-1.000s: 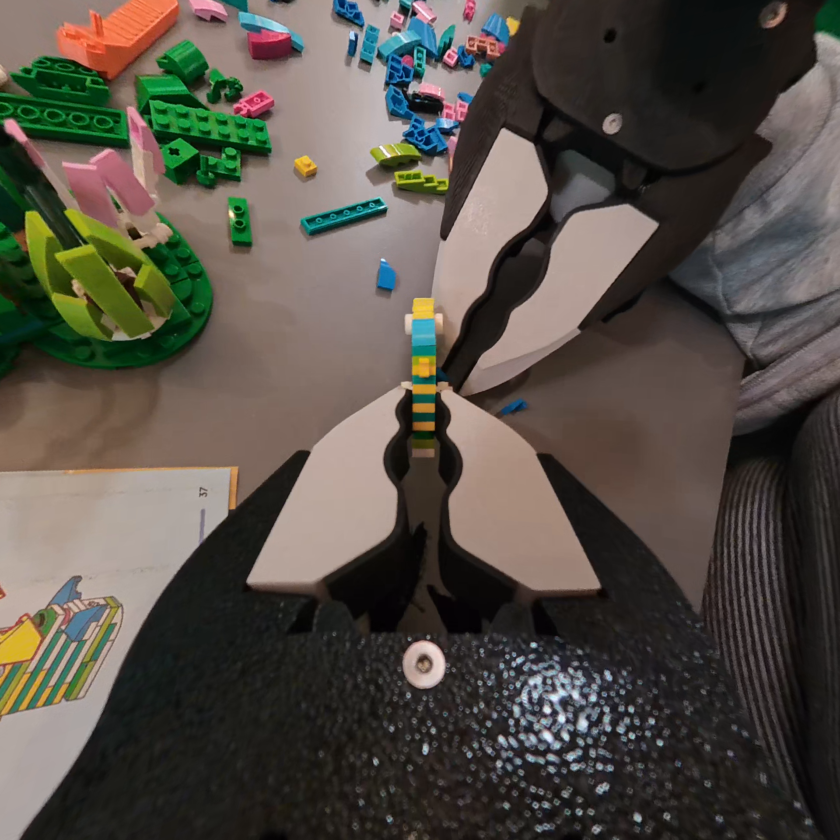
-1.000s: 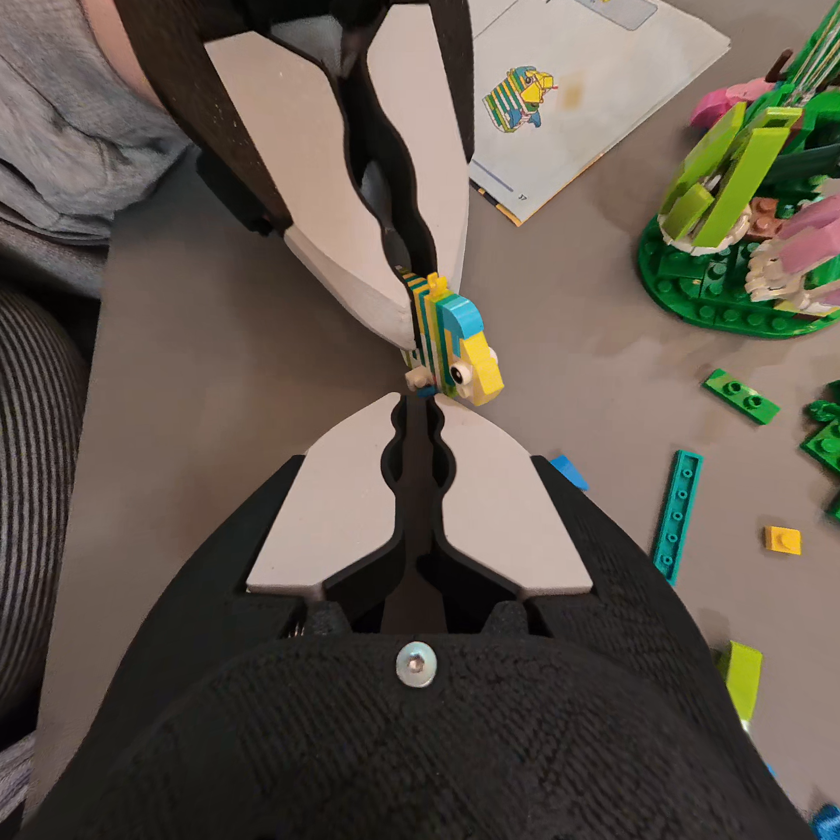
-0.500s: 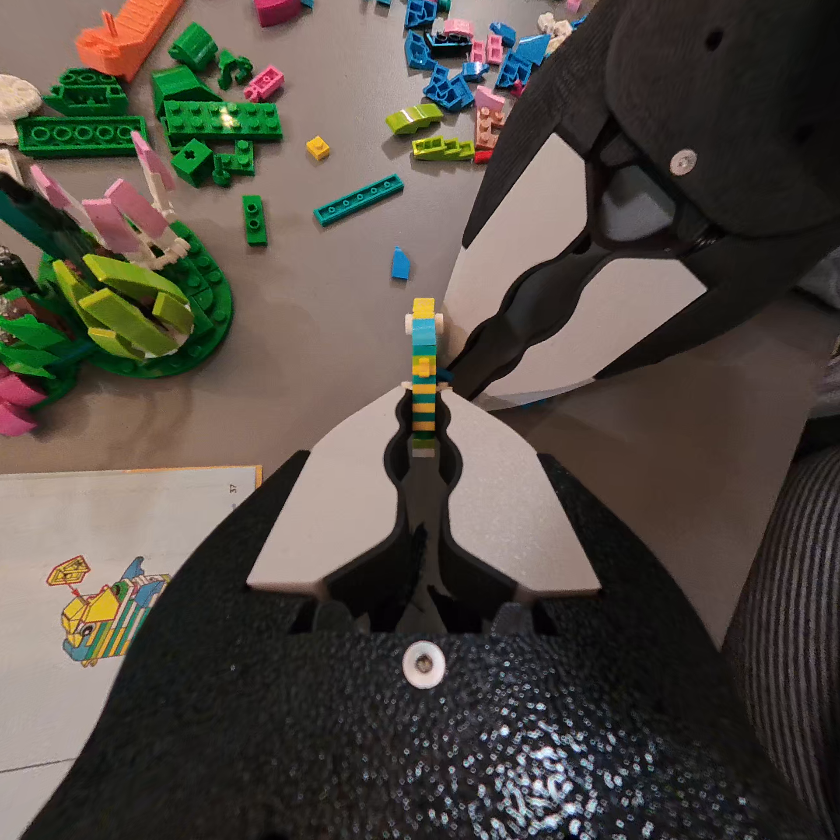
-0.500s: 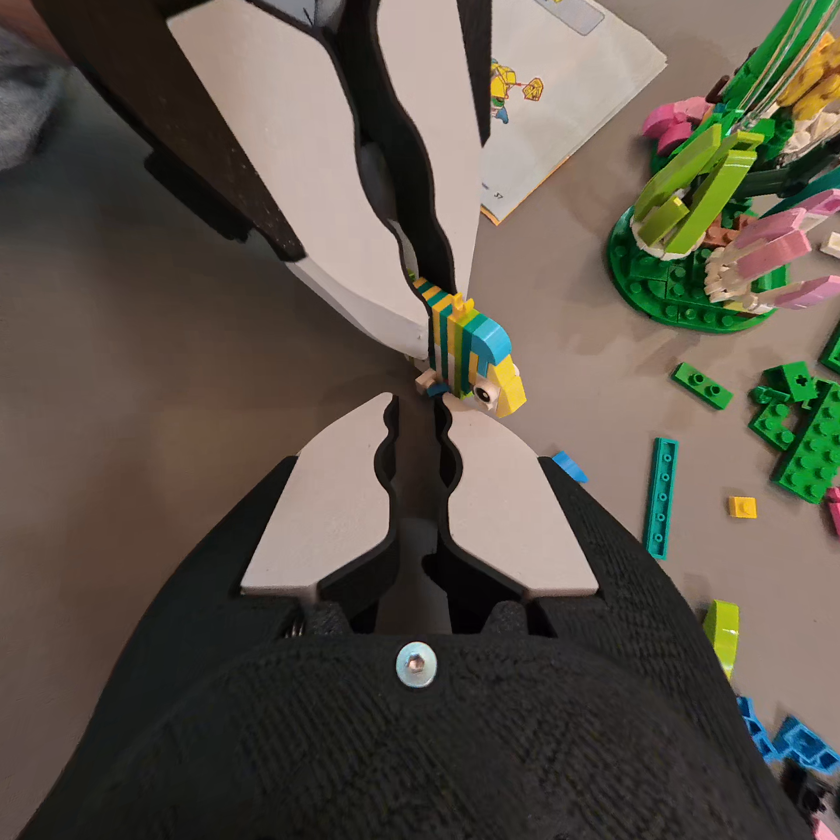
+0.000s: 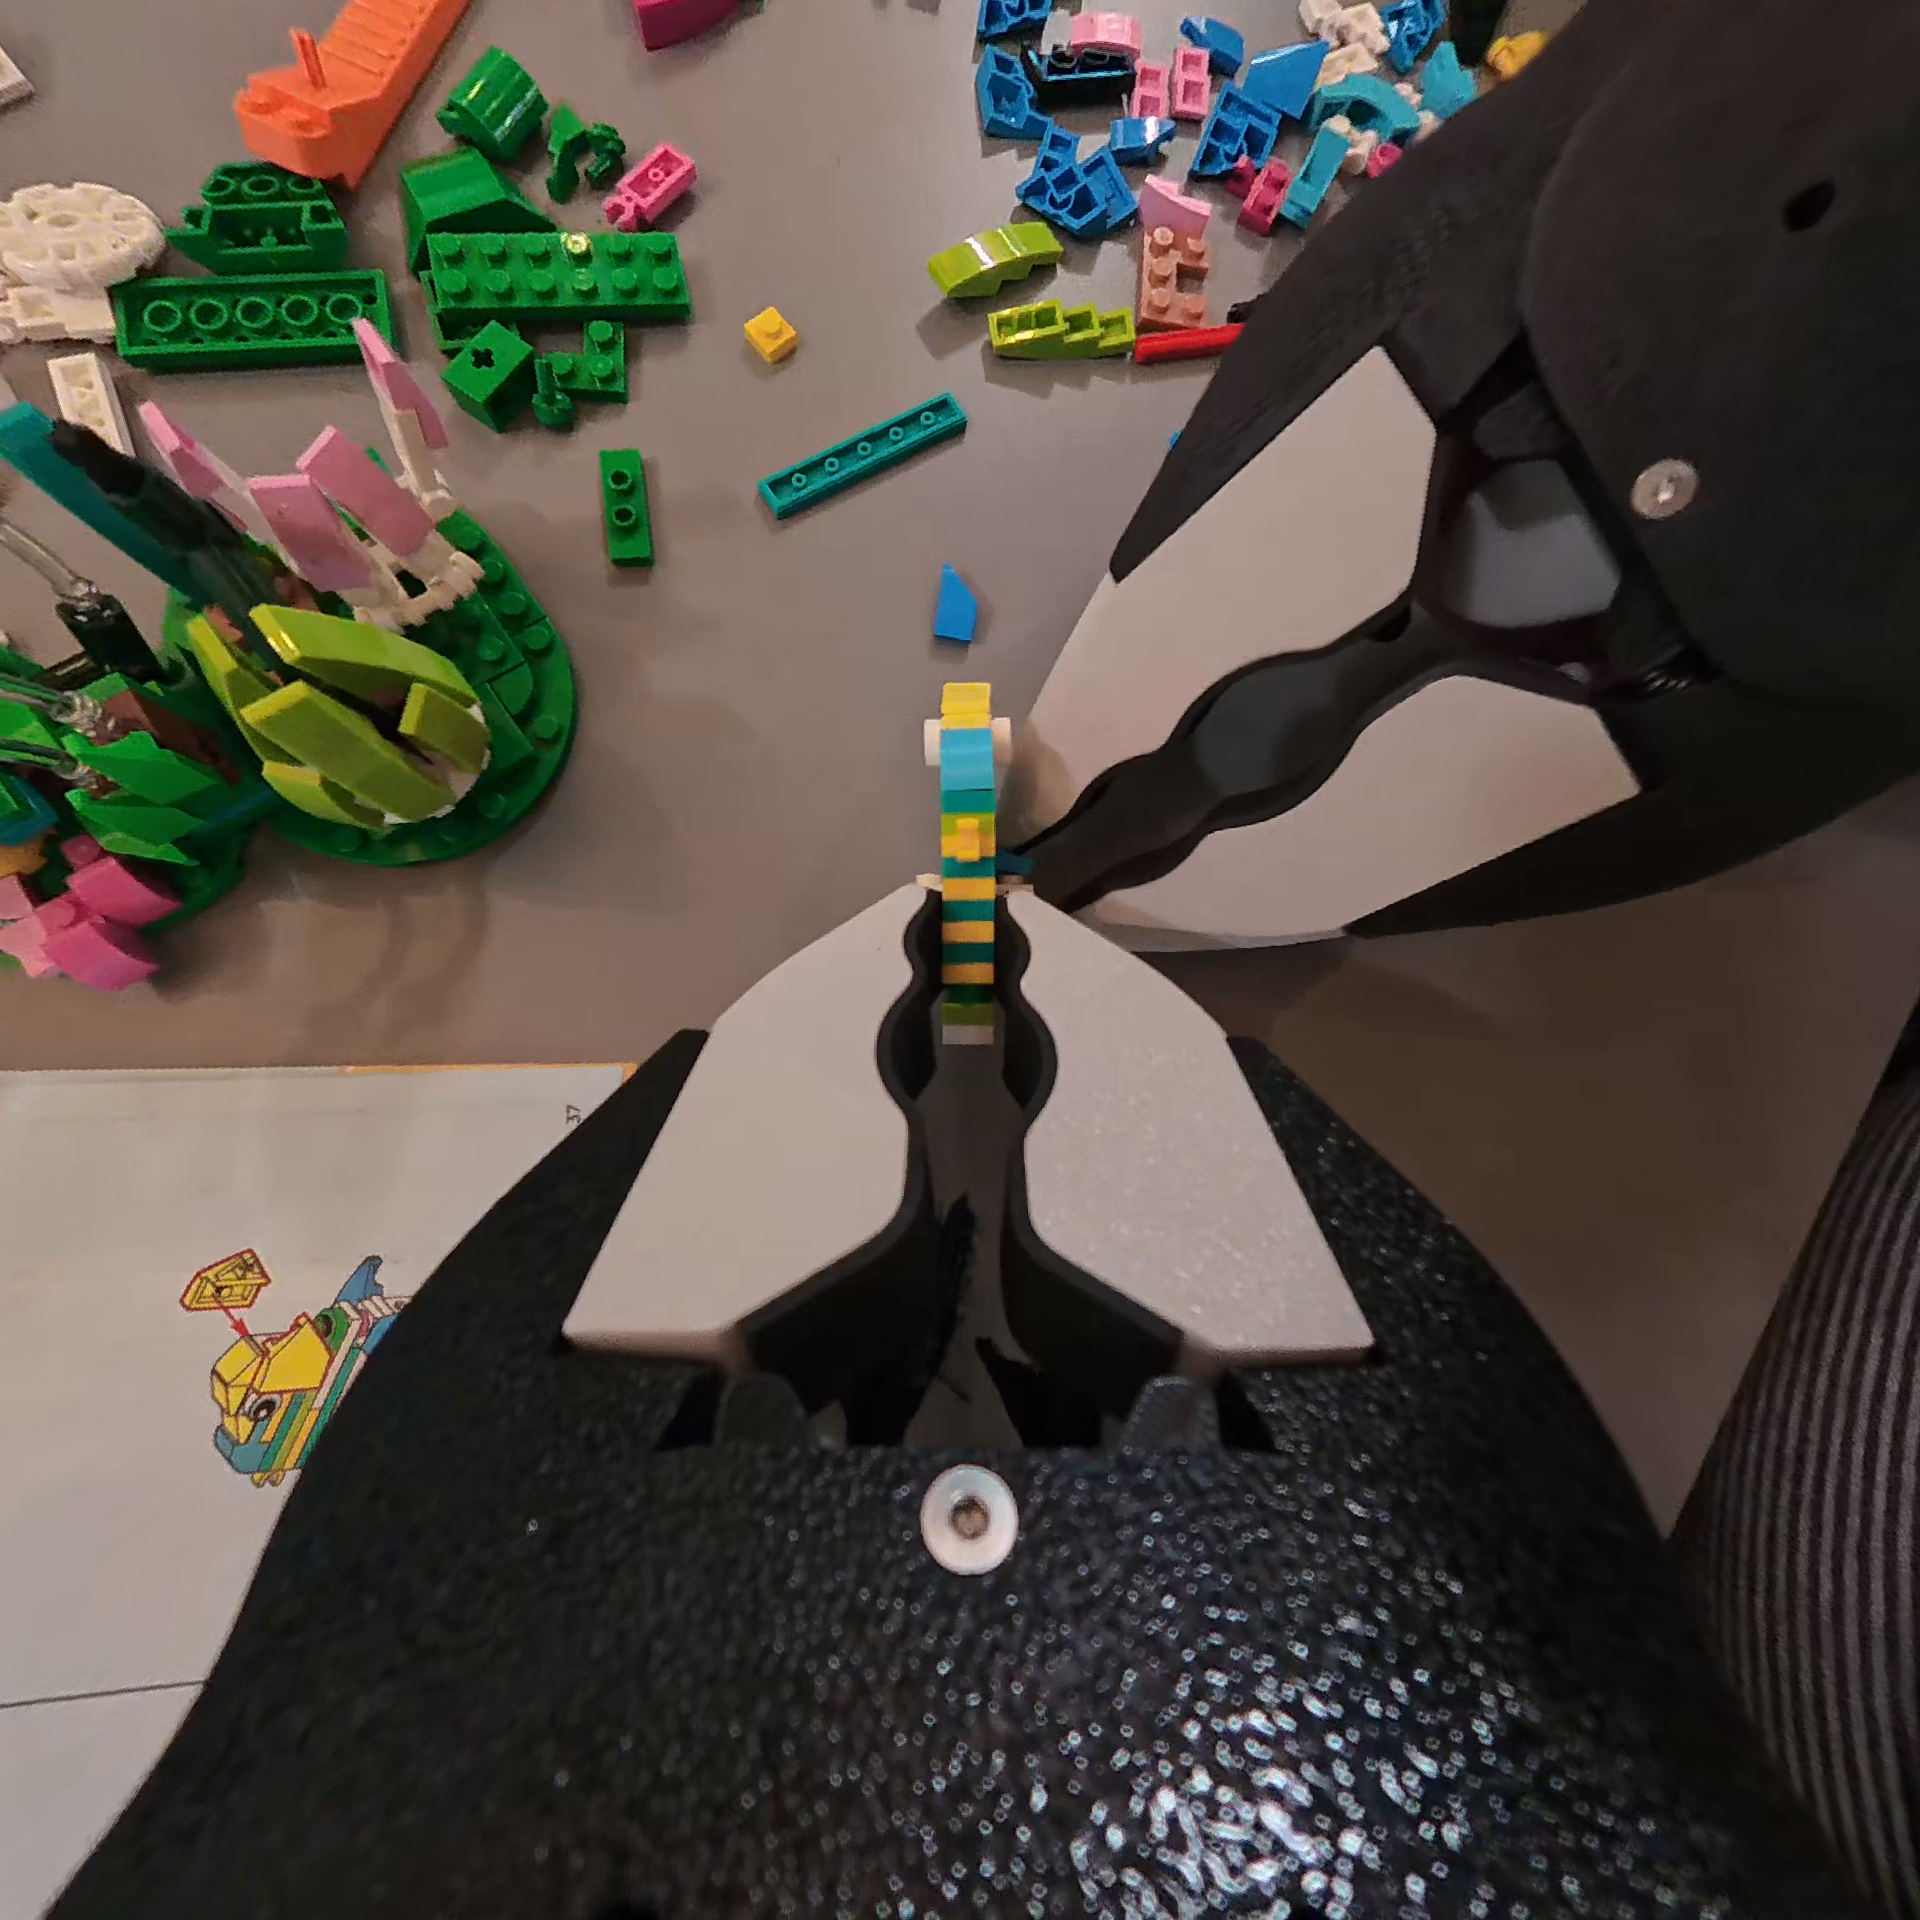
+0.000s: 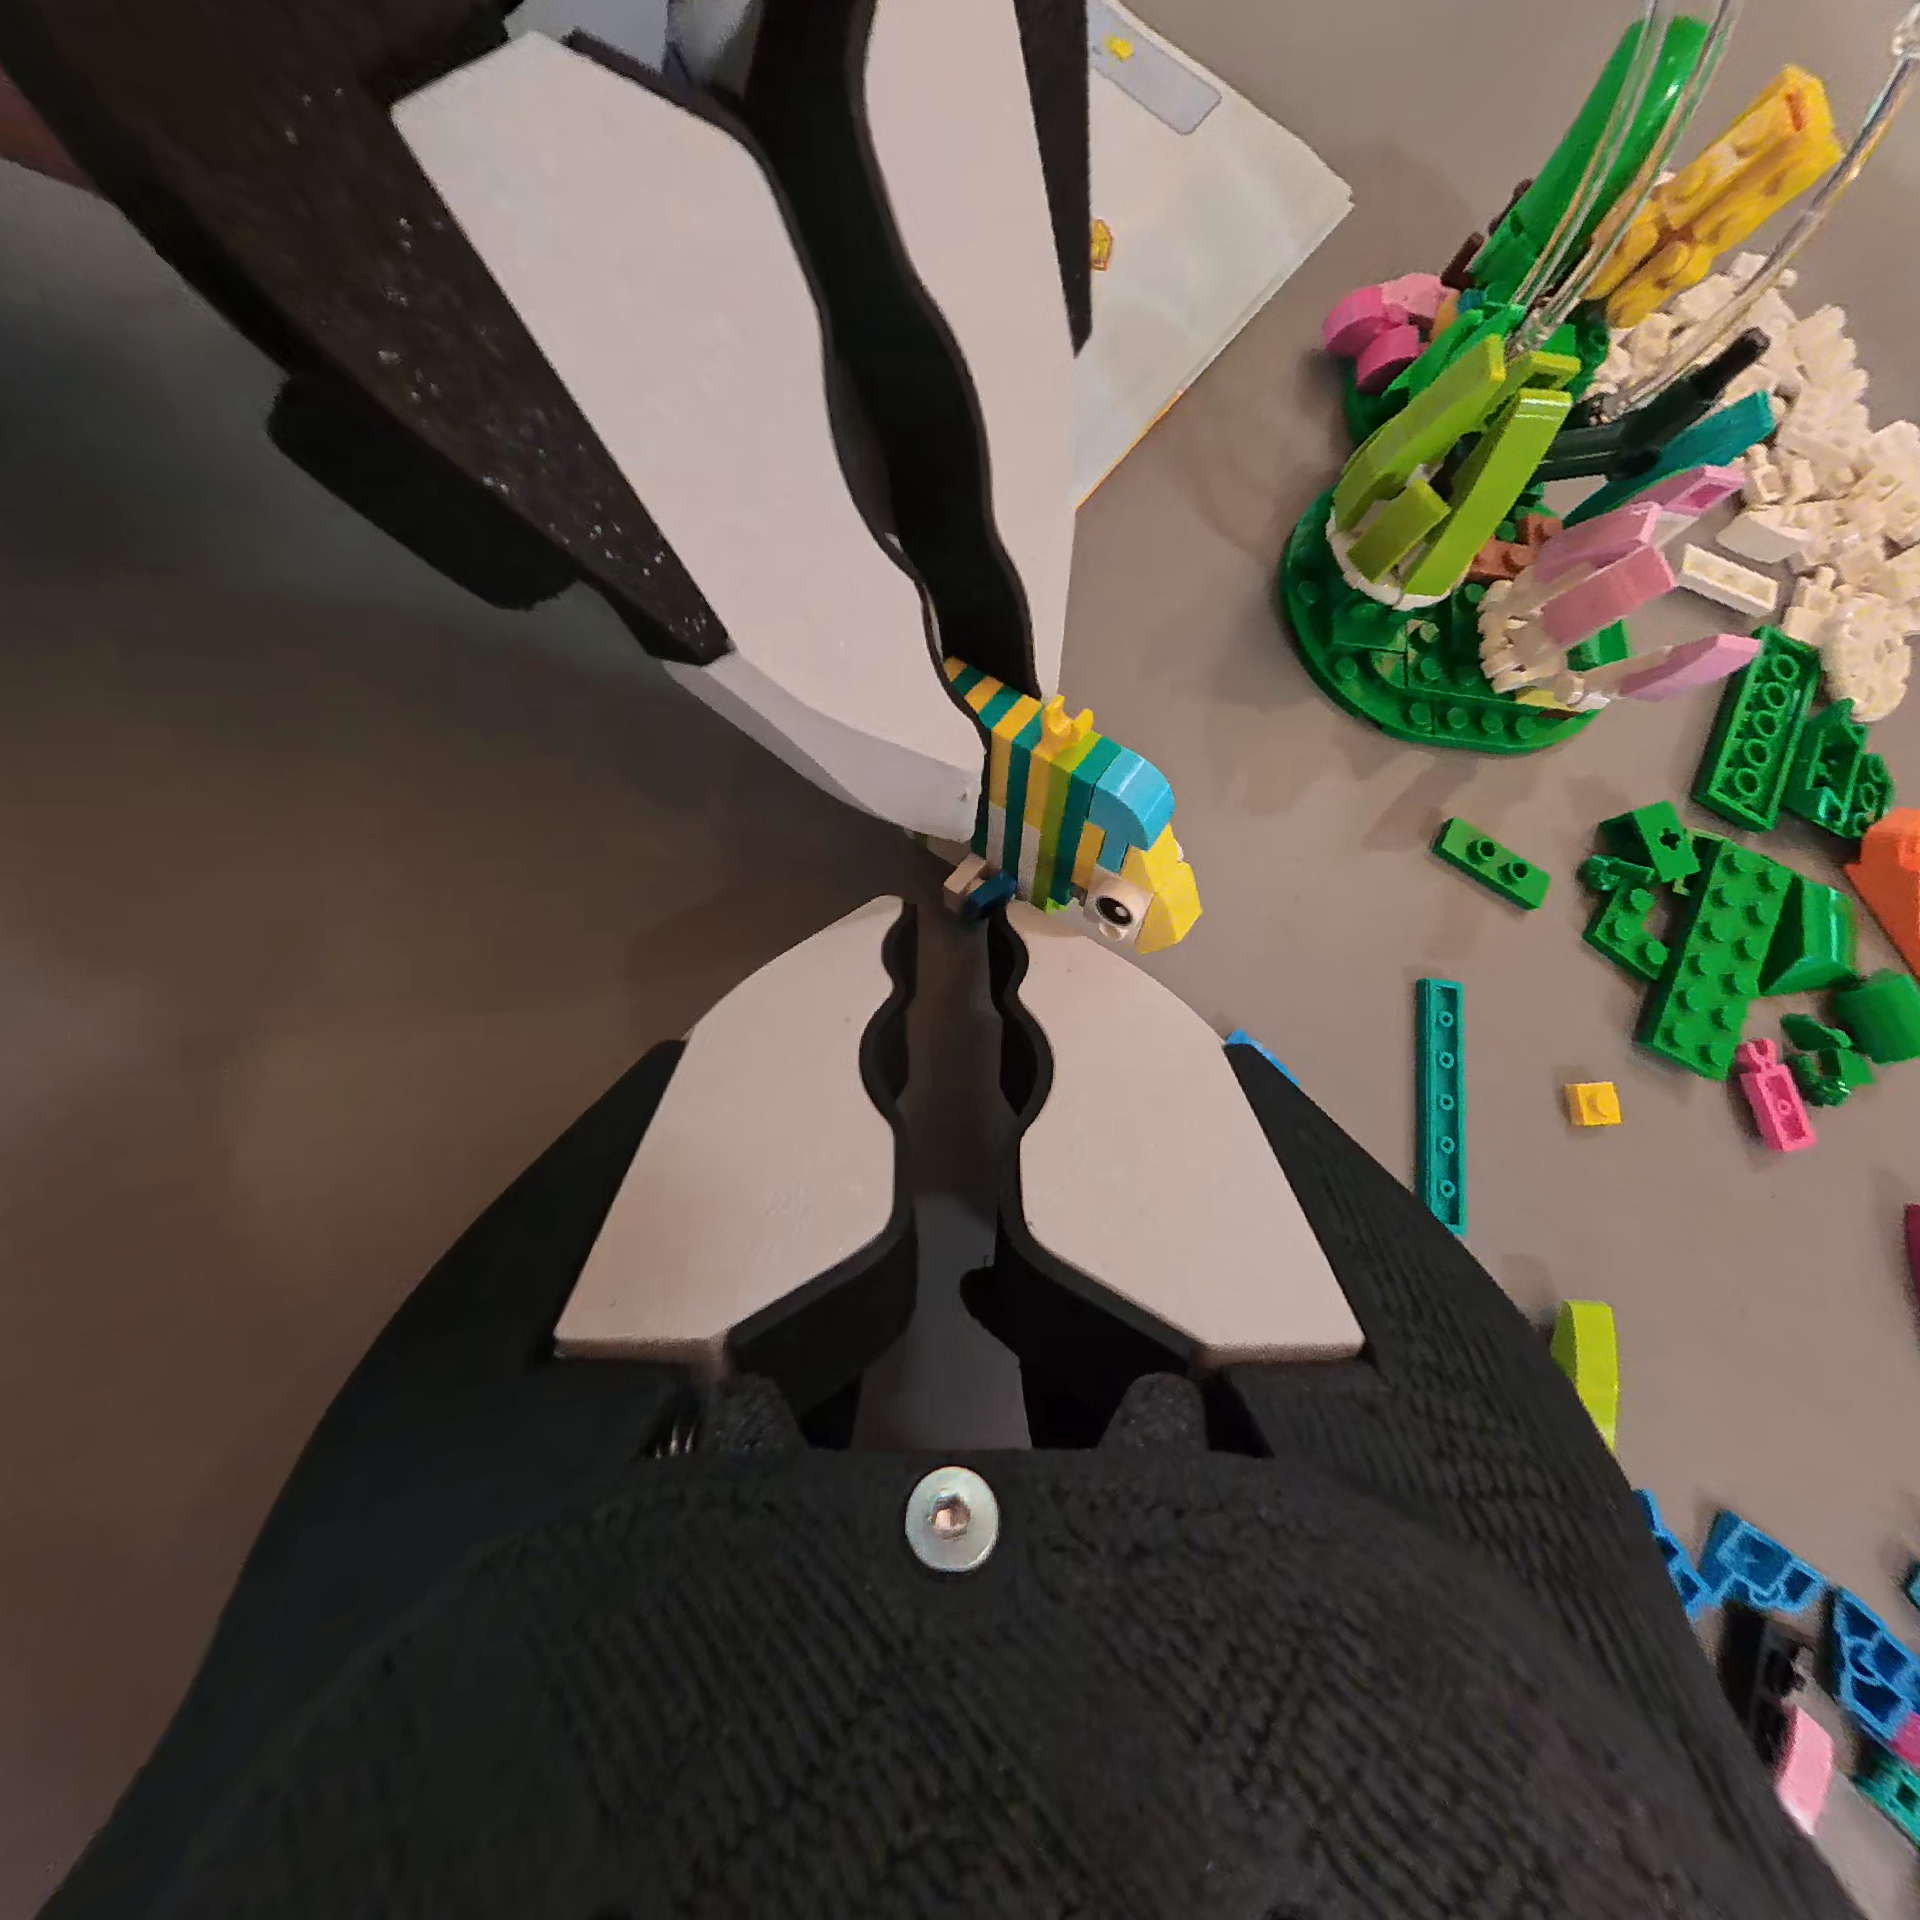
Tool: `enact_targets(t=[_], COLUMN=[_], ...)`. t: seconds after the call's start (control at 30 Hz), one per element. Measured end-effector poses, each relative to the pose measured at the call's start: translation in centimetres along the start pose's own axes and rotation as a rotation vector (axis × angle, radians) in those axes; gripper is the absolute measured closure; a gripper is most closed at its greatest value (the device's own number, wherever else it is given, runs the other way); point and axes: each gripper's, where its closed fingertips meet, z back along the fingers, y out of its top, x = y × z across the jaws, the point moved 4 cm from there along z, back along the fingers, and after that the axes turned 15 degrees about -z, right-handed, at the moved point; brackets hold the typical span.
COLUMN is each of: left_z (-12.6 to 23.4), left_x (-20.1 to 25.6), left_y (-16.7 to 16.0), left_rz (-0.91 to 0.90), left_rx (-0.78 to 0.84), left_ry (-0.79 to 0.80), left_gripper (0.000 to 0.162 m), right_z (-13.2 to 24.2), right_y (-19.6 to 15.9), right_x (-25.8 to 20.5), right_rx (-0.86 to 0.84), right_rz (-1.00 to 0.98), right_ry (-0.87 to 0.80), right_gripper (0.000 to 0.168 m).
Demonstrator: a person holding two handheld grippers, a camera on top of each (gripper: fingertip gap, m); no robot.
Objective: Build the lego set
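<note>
Striped fish (image 5: 966, 883) clamped in left gripper (image 5: 966, 914) — right gripper (image 6: 951, 920) beside.

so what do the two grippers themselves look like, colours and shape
Both match: the left gripper and the right gripper have rough, speckled black plastic bodies, each with a silver screw in the middle. Each carries two flat, pale grey fingers that taper to a point, lined on their inner edges with wavy black pads. No cables show. Striped dark fabric sits at the edge.

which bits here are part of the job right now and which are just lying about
In use:
fish
left gripper, shut on it
right gripper, at its small dark blue piece
booklet

Lying about:
teal strip
yellow stud
blue wedge
plant model
</note>
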Motion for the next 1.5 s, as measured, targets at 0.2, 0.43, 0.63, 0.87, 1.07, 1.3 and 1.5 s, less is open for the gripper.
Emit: enact_targets(t=[0.2,0.43,0.63,0.87,1.07,1.3,1.5], left_z=[-0.07,-0.1,-0.08,0.08,0.08,0.1,-0.01], left_x=[-0.23,-0.47,-0.68,-0.7,-0.69,-0.74,-0.84], left_y=[0.04,0.01,-0.04,-0.25,-0.28,-0.35,-0.21], left_rz=[0.037,0.081,0.109,0.116,0.116,0.137,0.137], left_rx=[0.004,0.016,0.023,0.034,0.036,0.054,0.046], left_ry=[-0.023,-0.04,-0.042,-0.055,-0.056,-0.059,-0.054], left_gripper=[0.154,0.154,0.154,0.154,0.154,0.154,0.154], right_z=[-0.1,-0.25,-0.39,-0.43,-0.35,-0.31,-0.26], right_y=[0.15,0.33,0.57,0.61,0.48,0.54,0.66], right_x=[0.15,0.12,0.09,0.14,0.27,0.42,0.51], right_rx=[0.008,0.003,0.011,0.021,0.018,0.042,0.067], right_rz=[-0.02,-0.022,-0.03,0.024,0.11,0.004,-0.038], right_ry=[-0.062,-0.126,-0.197,-0.126,-0.085,-0.046,-0.097], right_gripper=[0.161,0.161,0.161,0.162,0.163,0.163,0.161])
